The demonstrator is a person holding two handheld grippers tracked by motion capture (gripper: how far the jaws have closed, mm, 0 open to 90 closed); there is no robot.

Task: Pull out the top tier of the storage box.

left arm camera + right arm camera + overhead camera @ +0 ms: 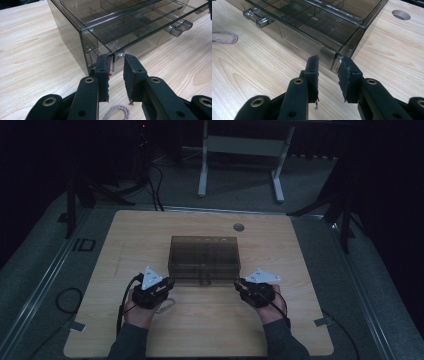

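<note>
A smoky clear drawer box (204, 260), its divided compartments empty, sits between both claws. Left claw (115, 65) and right claw (329, 65) each straddle a front corner, jaws slightly apart.

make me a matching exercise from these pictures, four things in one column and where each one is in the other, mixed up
Things:
1. smoky plastic drawer box
2. left tool
3. right tool
4. braided cord loop

Places:
A. at the box's front right corner
B. on the wood beside the left tool
C. middle of the table
D. at the box's front left corner

Pairs: 1-C, 2-D, 3-A, 4-B
</note>
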